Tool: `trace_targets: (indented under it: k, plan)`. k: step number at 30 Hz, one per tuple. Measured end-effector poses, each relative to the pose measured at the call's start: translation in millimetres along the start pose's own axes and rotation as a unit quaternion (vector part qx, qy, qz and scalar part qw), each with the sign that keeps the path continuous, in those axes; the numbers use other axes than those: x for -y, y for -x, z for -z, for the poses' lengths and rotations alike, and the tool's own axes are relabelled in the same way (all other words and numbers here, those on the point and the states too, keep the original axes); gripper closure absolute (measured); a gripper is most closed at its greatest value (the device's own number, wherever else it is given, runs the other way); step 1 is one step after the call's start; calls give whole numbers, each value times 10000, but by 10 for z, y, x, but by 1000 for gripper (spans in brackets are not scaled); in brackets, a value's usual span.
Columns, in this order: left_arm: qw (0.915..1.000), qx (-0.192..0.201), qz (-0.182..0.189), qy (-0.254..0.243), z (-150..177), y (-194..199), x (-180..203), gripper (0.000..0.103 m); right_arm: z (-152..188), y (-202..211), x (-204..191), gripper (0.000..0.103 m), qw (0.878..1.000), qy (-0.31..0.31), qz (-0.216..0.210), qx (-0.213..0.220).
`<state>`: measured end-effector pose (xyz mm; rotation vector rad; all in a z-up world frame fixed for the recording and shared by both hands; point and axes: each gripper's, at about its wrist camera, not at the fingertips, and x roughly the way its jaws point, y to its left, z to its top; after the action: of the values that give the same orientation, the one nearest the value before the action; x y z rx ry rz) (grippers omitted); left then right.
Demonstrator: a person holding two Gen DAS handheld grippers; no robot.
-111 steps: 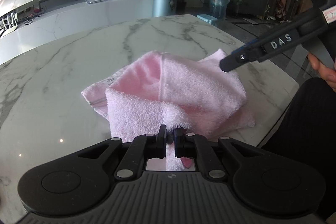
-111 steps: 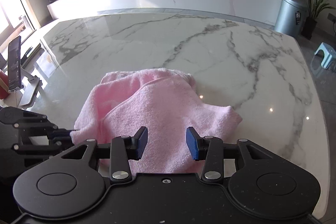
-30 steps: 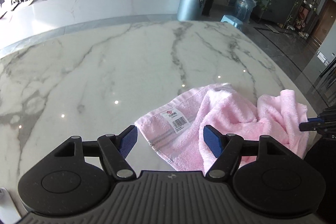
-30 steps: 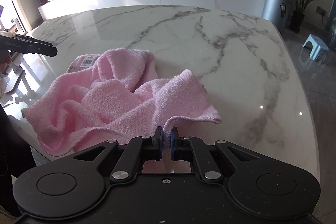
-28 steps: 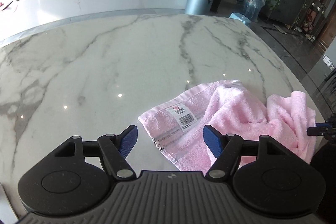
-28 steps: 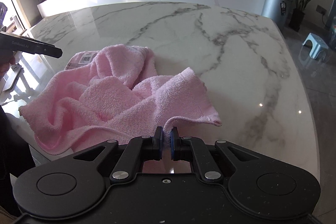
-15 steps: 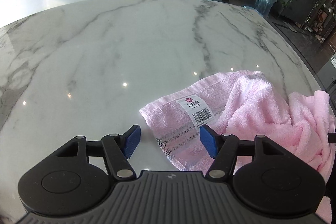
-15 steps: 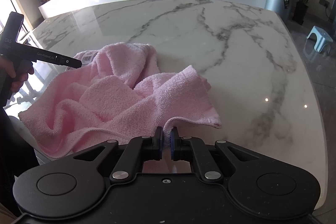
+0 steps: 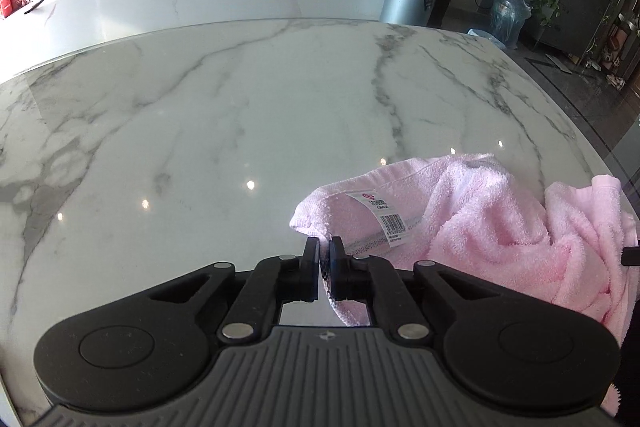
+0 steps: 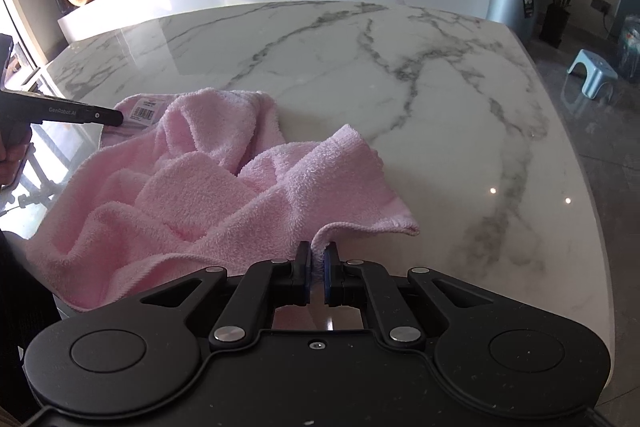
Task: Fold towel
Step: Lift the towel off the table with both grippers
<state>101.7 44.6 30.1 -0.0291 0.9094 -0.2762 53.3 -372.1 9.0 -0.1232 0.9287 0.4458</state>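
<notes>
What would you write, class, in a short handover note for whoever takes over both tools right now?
Left tool: shut on the towel at the corner by its label.
Right tool: shut on another towel edge.
The towel lies crumpled near the table's front edge.
Done: both grips taken.
Left: spread it flat, then make every fold.

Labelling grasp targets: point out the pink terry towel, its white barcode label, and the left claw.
pink terry towel (image 10: 192,195): right wrist view, bunched middle.
white barcode label (image 9: 384,217): left wrist view, on the barcode.
left claw (image 9: 325,253): left wrist view, between tips pinching the hem.
</notes>
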Motion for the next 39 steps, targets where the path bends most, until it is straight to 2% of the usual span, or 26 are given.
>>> trace_targets:
  k: [10,20,28,39]
  plan:
    - [9974,518,-471,154,-134,639,-209,99,-87,393,131,99,9973,-90,359,641]
    - [9922,970,-753,208,-200,1137,-314,99,-225,827,253,99,9897,-116,742,1221]
    - [9841,1541,-875,84,-351,1597,-241,99,-341,1128,267,99,9839,-88,878,1554]
    - [9737,1918,-1209,-244,-549,2061,-46,99,-562,1599,113,99,9730,307,1112,1999]
